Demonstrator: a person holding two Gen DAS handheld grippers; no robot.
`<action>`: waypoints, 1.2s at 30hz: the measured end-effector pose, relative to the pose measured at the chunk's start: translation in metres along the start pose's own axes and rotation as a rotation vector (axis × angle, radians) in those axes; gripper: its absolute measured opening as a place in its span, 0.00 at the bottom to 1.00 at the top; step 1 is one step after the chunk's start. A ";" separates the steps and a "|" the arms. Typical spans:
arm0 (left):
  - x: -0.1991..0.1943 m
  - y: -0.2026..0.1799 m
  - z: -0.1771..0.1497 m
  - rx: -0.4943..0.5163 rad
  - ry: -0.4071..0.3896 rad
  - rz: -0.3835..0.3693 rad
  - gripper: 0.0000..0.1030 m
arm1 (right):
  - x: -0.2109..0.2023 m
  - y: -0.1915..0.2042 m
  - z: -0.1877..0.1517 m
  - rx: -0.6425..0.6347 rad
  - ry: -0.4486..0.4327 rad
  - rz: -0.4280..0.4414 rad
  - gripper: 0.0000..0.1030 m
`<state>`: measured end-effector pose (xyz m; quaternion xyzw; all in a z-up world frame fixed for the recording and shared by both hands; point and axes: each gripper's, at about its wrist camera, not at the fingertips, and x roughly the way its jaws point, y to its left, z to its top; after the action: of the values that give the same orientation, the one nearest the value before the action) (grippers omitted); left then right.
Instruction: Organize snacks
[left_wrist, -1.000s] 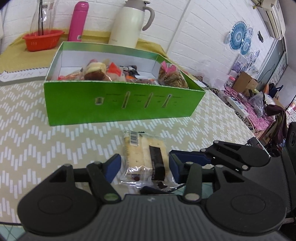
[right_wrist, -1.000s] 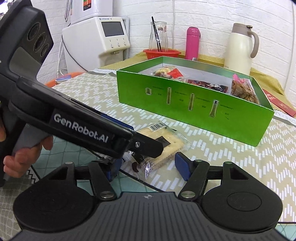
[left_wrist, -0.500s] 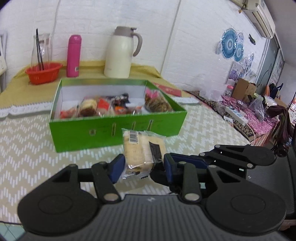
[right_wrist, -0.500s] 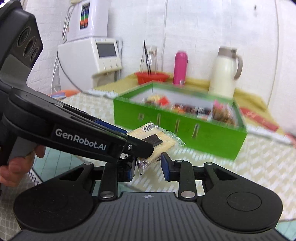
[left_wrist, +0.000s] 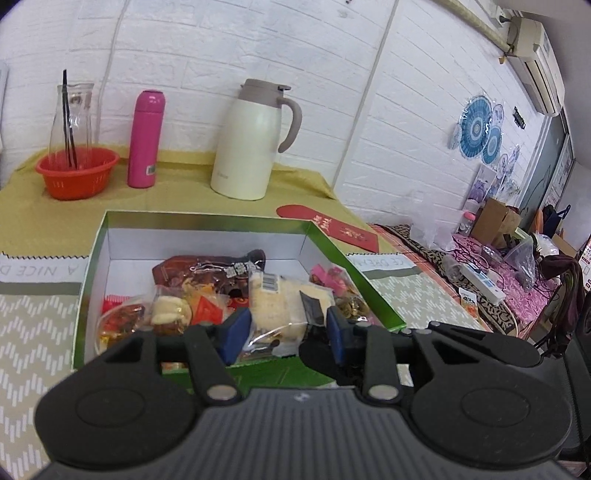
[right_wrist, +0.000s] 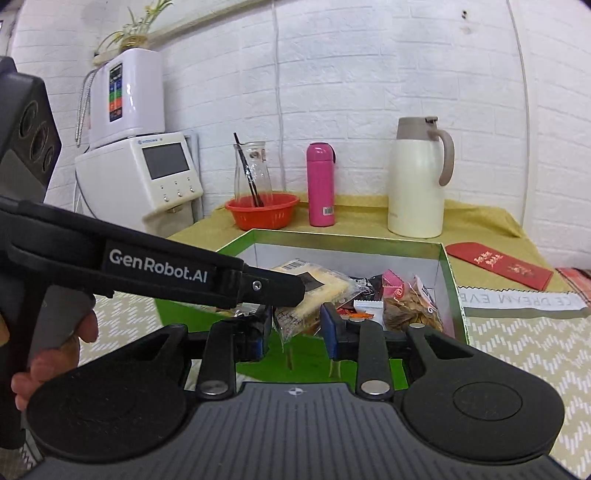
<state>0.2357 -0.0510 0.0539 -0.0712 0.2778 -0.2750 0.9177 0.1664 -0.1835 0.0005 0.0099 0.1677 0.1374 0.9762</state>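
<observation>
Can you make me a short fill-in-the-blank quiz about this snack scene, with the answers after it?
1. The cracker packet is pinched between the blue pads of the left gripper and hangs above the open ____ box.
2. The tall flask standing beside the red basket is ____.
3. The glass carafe stands inside the red ____.
4. The cream jug stands on the ____ cloth.

Answers: green; pink; basket; yellow
</observation>
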 end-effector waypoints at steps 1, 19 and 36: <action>0.006 0.003 0.002 -0.004 0.007 0.002 0.30 | 0.004 -0.003 0.001 0.008 0.006 0.003 0.50; 0.019 0.026 0.019 -0.032 -0.074 0.157 0.87 | 0.046 -0.015 -0.003 -0.007 0.036 -0.027 0.69; -0.062 -0.020 -0.023 0.014 -0.037 0.262 0.87 | -0.054 0.020 0.000 -0.103 0.015 -0.070 1.00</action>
<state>0.1704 -0.0334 0.0698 -0.0331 0.2659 -0.1532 0.9512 0.1124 -0.1789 0.0194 -0.0471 0.1679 0.1118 0.9783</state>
